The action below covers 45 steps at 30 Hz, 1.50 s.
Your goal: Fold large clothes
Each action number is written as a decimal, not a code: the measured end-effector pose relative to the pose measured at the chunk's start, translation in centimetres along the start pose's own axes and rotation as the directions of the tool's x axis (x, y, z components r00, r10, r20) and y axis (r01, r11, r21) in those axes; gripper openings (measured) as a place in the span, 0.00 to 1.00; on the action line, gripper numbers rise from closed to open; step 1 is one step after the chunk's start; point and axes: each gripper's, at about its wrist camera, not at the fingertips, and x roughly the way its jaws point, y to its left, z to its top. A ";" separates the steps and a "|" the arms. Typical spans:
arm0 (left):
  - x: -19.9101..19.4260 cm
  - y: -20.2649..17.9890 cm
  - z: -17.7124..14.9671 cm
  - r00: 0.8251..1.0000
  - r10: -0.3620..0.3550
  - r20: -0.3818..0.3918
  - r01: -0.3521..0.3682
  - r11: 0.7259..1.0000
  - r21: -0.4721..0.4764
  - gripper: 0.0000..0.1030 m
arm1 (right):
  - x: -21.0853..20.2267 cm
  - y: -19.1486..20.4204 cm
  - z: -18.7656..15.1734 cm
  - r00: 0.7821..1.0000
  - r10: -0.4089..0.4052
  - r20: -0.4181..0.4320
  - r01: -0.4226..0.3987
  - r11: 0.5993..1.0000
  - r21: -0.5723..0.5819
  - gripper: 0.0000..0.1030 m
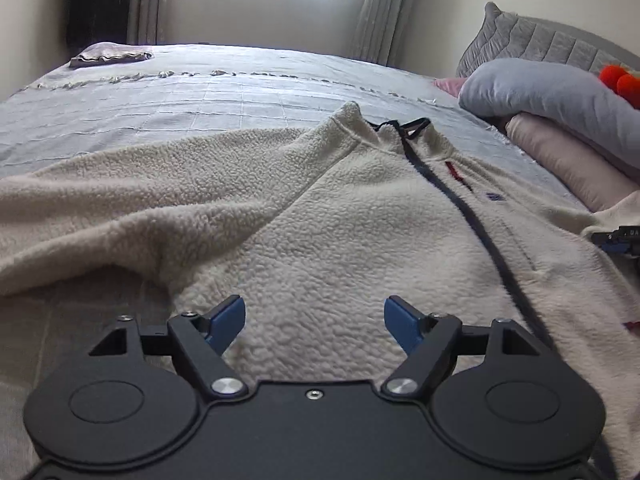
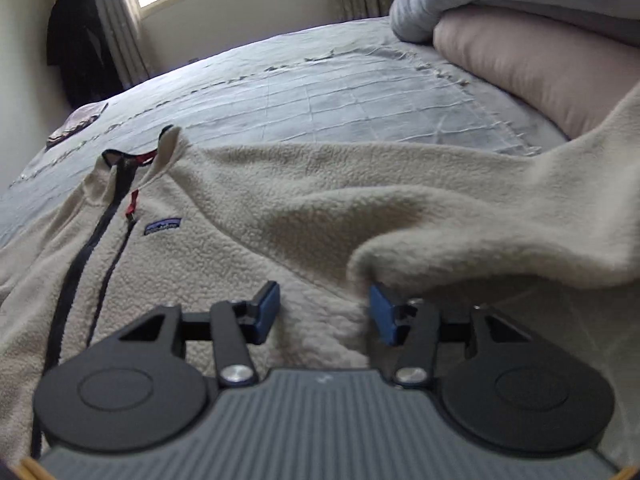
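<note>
A cream fleece jacket (image 1: 320, 220) with a dark front zip lies face up on the bed, collar toward the far side. It also shows in the right wrist view (image 2: 248, 216), with a small chest label. My left gripper (image 1: 314, 322) is open and empty over the jacket's lower body, left of the zip. My right gripper (image 2: 324, 312) is open over the jacket's right side; a raised fold of the sleeve (image 2: 480, 224) drapes just over its right fingertip. Part of the right gripper shows at the right edge of the left wrist view (image 1: 618, 240).
The grey quilted bedspread (image 1: 200, 100) stretches beyond the jacket. Grey and pink pillows (image 1: 560, 120) are stacked at the right, also in the right wrist view (image 2: 520, 52). A small folded cloth (image 1: 108, 54) lies at the far left corner. A window and curtains stand behind.
</note>
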 end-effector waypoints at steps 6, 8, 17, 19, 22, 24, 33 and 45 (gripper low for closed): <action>-4.9 -2.1 -4.7 0.996 -0.091 0.015 0.090 0.995 0.037 0.82 | -5.4 2.5 -5.6 0.991 0.105 -0.086 -0.118 0.979 -0.166 0.60; -5.3 -2.8 -7.2 0.993 -0.097 -0.065 0.103 0.991 0.089 0.82 | -5.5 2.7 -8.7 0.985 0.081 -0.150 -0.115 0.966 -0.232 0.60; -14.6 -1.8 -12.6 0.992 -0.029 -0.125 0.043 0.992 0.117 0.82 | -13.2 -1.1 -14.5 0.963 0.189 -0.191 -0.211 0.972 -0.101 0.70; -16.3 0.5 -13.0 0.987 -0.061 -0.150 0.054 0.997 -0.054 0.82 | -14.6 -2.1 -15.1 0.946 0.247 -0.210 -0.258 0.966 -0.025 0.76; -16.6 4.0 -14.5 0.960 -0.173 -0.219 0.091 0.936 -0.341 0.82 | -16.1 -3.6 -16.2 0.925 0.307 -0.226 -0.300 0.952 0.063 0.77; -16.2 5.4 -15.7 0.944 -0.239 -0.228 0.111 0.880 -0.462 0.79 | -16.6 -4.0 -16.8 0.926 0.294 -0.237 -0.281 0.956 0.089 0.77; -15.6 5.0 -18.0 0.911 -0.370 -0.181 0.181 0.755 -0.630 0.19 | -17.0 -4.4 -19.7 0.893 0.389 -0.227 -0.332 0.909 0.251 0.29; -15.8 4.8 -18.2 0.908 -0.343 -0.243 0.133 0.783 -0.607 0.20 | -17.1 -4.2 -19.6 0.942 0.184 -0.280 -0.153 0.980 0.131 0.22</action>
